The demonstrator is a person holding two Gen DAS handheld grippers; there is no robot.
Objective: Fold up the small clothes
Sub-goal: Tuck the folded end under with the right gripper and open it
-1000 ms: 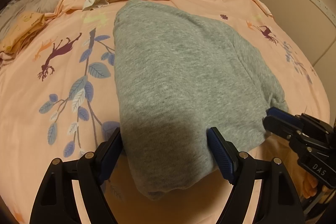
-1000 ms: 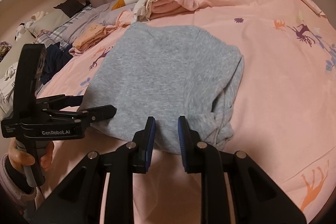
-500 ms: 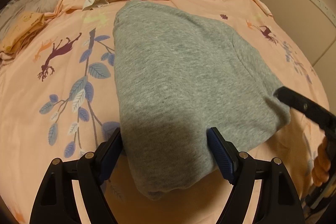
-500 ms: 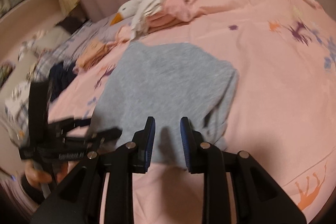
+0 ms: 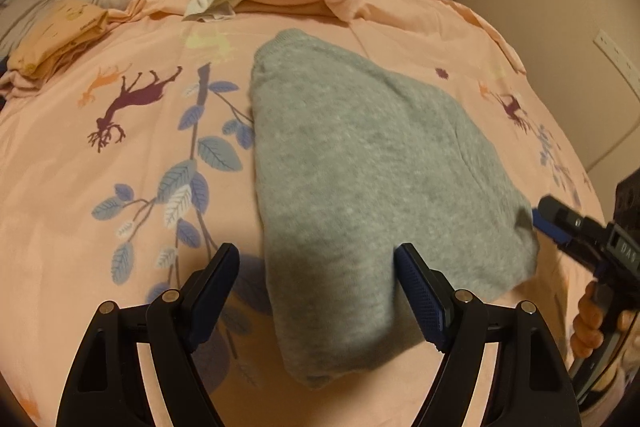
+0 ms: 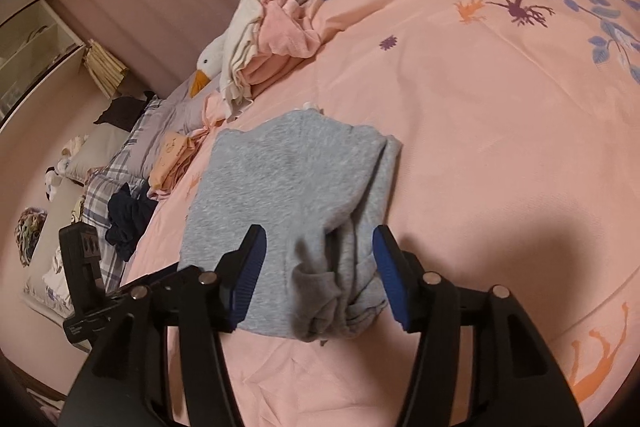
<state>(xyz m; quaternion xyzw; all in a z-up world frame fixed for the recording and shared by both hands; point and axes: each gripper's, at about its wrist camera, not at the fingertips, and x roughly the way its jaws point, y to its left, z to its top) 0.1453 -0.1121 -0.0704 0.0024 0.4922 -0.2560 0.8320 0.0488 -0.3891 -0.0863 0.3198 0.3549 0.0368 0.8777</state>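
With the grey garment [image 5: 360,179] lying part-folded on the bed [image 5: 120,187], the left gripper [image 5: 316,291] wide at its near edge and the right gripper [image 6: 318,269] wide astride its bunched corner, pinch both layers together before lifting.

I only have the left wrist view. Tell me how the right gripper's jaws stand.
Observer: The right gripper is open, with one finger on either side of the grey garment's near corner. It is not clamped.
Operator: Describe that corner.
Observer: It is bunched into rolled folds, not lying flat.
Operator: Report any clothes outside my view.
Observer: A dark navy garment lies crumpled against the plaid bedding.
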